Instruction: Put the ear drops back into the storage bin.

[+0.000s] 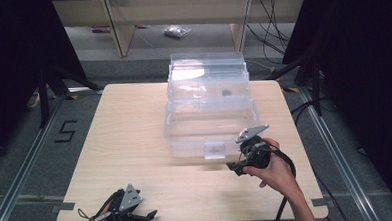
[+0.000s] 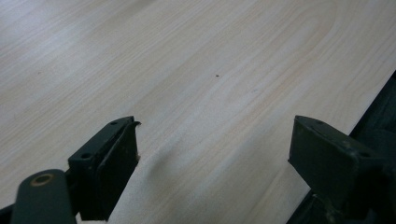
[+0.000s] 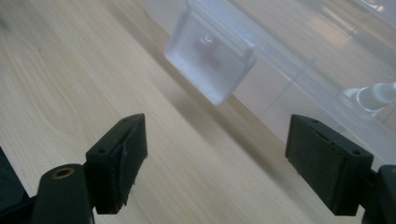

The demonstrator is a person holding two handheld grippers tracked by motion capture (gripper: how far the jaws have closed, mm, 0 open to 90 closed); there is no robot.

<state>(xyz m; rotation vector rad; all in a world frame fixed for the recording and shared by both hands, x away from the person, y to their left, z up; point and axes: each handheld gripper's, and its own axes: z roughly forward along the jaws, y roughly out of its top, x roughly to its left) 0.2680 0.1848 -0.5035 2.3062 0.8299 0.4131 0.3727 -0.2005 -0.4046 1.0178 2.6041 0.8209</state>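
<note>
Clear plastic box (image 1: 207,102) blurs its contents, perhaps a bottle; both tools (image 3: 215,163) (image 2: 212,161) gape empty.

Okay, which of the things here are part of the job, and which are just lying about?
Part of the job: clear plastic box, its front latch, right gripper with jaws open beside the latch.

Lying about: plastic bag on the floor, cables, left gripper idle.

Even overhead light, glare on clear box (image 1: 206,80), close views soft.
</note>
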